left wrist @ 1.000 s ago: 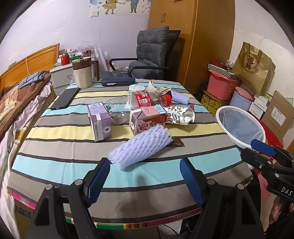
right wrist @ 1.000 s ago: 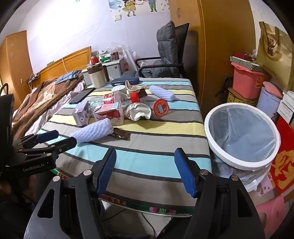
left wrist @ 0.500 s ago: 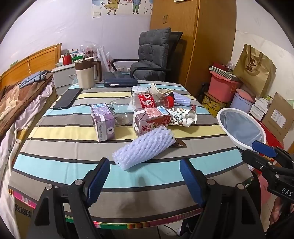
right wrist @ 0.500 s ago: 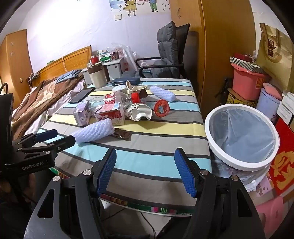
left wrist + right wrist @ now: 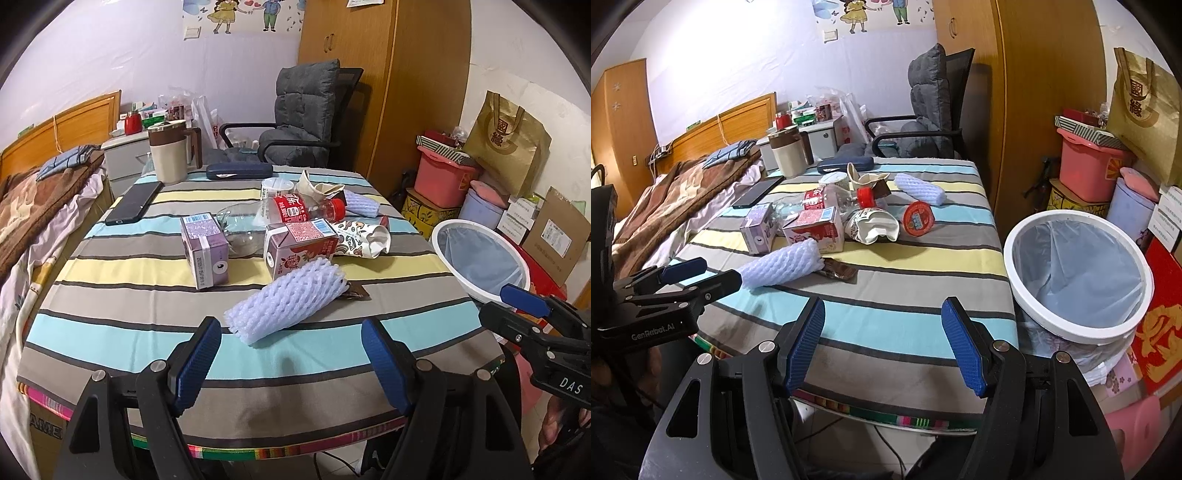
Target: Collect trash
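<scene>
Trash lies on the striped table point(image 5: 122, 332): a white foam net sleeve point(image 5: 288, 299) nearest me, a purple carton point(image 5: 205, 249), a red milk carton point(image 5: 301, 247), a clear plastic bottle point(image 5: 269, 218) with a red cap, crushed paper cups point(image 5: 364, 240) and a brown wrapper point(image 5: 838, 269). A white bin point(image 5: 1078, 273) with a blue liner stands at the table's right side. My left gripper point(image 5: 291, 354) is open just short of the foam sleeve. My right gripper point(image 5: 884, 345) is open over the table's near edge, holding nothing.
A phone point(image 5: 135, 203), a beige mug point(image 5: 170, 155) and a dark glasses case point(image 5: 240, 171) sit at the table's far end. A second foam sleeve point(image 5: 919, 188) and a red lid point(image 5: 918, 223) lie further right. A bed point(image 5: 29, 206) lies left, an office chair point(image 5: 303, 118) behind, boxes and bags right.
The left wrist view has risen and pulled back slightly, so the table's trash sits a little lower in frame. The right gripper has barely moved. Both stay open.
</scene>
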The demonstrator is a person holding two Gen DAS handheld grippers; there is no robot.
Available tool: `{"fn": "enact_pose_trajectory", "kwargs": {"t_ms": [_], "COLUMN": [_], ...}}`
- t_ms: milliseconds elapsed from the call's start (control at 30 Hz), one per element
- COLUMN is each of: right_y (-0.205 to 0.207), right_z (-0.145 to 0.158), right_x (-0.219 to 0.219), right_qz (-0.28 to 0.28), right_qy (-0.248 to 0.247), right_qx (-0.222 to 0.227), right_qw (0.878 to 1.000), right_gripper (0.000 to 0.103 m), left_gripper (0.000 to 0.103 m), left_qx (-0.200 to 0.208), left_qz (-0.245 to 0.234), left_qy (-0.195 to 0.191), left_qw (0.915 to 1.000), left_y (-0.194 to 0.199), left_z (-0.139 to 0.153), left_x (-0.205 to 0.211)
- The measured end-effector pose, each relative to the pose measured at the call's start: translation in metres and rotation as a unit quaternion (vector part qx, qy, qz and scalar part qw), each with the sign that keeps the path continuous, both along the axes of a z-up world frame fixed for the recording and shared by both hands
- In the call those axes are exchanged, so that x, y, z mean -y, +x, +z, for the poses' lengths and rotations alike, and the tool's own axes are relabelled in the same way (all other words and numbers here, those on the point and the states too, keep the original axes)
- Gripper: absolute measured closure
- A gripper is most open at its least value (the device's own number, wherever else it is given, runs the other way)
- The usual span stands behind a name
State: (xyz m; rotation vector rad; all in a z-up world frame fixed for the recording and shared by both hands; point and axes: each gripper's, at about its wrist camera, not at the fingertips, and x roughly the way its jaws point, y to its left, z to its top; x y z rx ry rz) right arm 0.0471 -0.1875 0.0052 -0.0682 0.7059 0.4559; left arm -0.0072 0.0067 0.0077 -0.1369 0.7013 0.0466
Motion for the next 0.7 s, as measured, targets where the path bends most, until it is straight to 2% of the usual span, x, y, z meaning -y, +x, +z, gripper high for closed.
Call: {"fn": "enact_pose_trajectory", "kwargs": {"t_ms": [700], "right_y": [0.0], "right_z": [0.0002], "right_x": [-0.001], "right_qz": [0.0], "right_qy": [0.001], "right_qx": [0.001], "right_qw": [1.0], "right_gripper": [0.036], "left_gripper": [0.025], "left_qx": [0.005], "left_qz": [0.002], "left_qy": [0.006], "left_qw": [1.0], "left_y": [-0.0012], "left_z": [0.0044], "left_x": [0.0015]}}
